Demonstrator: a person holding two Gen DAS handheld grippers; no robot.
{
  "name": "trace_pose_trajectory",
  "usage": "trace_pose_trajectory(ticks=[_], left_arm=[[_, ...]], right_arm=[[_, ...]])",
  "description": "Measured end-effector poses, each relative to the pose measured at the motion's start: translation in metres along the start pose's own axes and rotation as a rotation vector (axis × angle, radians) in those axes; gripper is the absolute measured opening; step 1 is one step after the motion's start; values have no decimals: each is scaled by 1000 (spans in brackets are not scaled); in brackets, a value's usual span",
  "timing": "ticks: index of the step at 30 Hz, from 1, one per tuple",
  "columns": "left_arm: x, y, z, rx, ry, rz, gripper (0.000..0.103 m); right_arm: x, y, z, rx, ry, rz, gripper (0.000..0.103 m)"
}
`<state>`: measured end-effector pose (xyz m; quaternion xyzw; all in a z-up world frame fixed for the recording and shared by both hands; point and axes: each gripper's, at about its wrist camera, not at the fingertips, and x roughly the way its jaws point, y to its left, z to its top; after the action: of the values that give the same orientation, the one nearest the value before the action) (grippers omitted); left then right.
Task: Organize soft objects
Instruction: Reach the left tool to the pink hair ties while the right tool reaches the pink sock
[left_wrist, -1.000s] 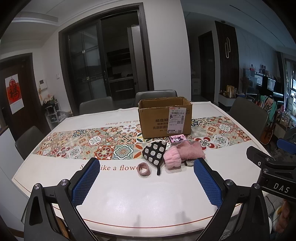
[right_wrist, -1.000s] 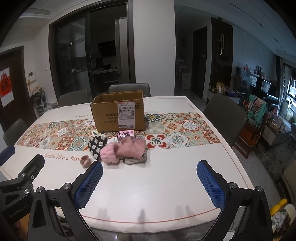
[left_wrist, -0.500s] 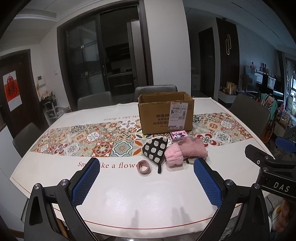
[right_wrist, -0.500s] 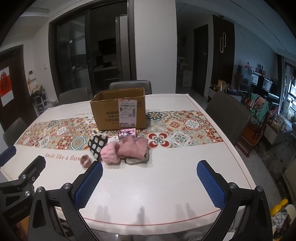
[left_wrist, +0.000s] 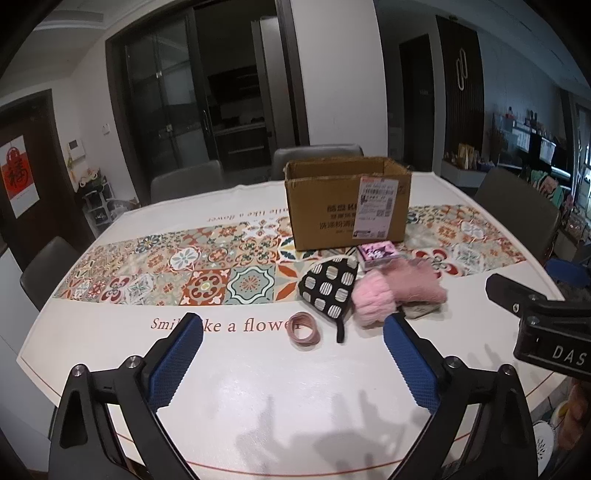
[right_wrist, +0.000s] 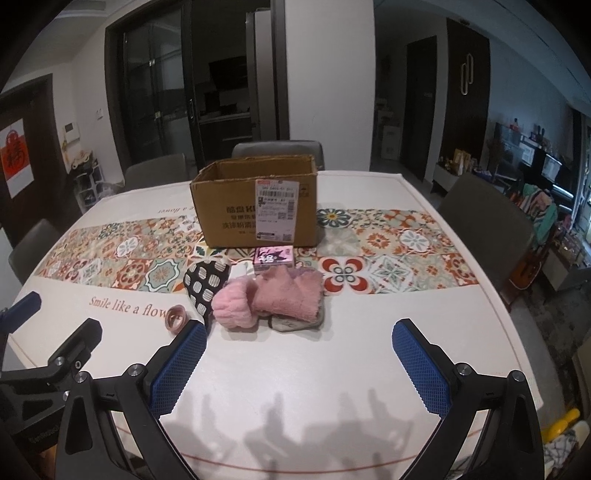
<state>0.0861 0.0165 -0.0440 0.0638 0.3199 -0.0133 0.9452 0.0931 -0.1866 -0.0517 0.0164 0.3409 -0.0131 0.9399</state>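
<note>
Left claw (left_wrist: 293, 325) and right claw (right_wrist: 299, 332) both gape wide and empty above the counter (right_wrist: 369, 332). Beyond lie a hair tie (left_wrist: 303, 328), spotted pouch (left_wrist: 328, 286) and pink fluffy cloths (right_wrist: 266, 295), touching; behind, the cardboard box (right_wrist: 255, 199).

Pink fluffy pile (right_wrist: 269, 299) — before open box (right_wrist: 255, 206)

Soft items (right_wrist: 266, 299) before the cardboard box (right_wrist: 255, 201), hair ties (left_wrist: 303, 328) leftmost.

My pads (left_wrist: 173, 363) blue, knurled rubber-like; table (right_wrist: 332, 369) glossy white; box (right_wrist: 255, 201) matt cardboard; pink sock (right_wrist: 234, 308) fluffy cloth.
</note>
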Motion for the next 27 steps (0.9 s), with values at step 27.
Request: trace_pose_trajectory(ticks=[27], left_arm=[[156, 18, -27, 34, 243, -131, 76]], right_arm=[[150, 64, 4, -46, 282, 149, 74]])
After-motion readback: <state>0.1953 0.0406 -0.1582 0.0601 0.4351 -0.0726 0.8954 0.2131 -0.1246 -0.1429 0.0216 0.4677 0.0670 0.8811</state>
